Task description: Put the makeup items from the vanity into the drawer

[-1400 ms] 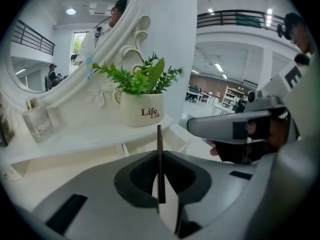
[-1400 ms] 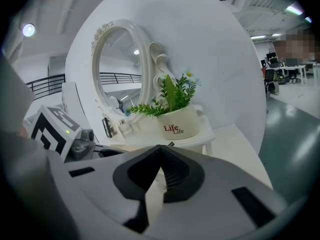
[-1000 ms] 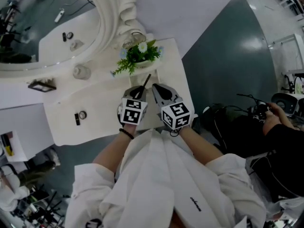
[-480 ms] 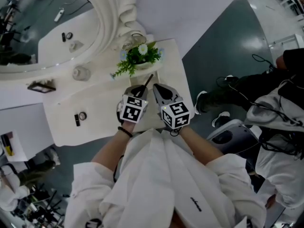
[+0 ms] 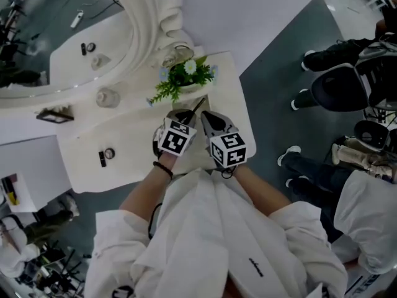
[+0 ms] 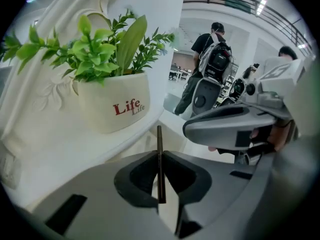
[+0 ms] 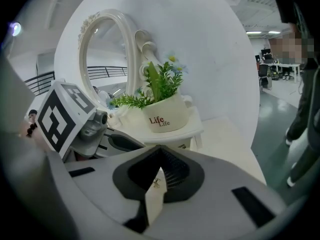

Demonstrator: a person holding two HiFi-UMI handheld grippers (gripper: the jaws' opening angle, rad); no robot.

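Makeup pencil (image 6: 159,140) is pinched in the left gripper (image 5: 184,117), whose jaws are almost fully closed on it. Its long axis points ahead at the plant pot (image 6: 117,104) just beyond. The right gripper (image 7: 159,153) sits right alongside, closed and apparently empty. No drawer is clearly visible.

The left gripper (image 6: 160,159) is clamped on a thin pencil (image 6: 159,136). The right gripper (image 7: 159,151), at its three o'clock, is closed with nothing held. Both are pointed toward twelve o'clock.
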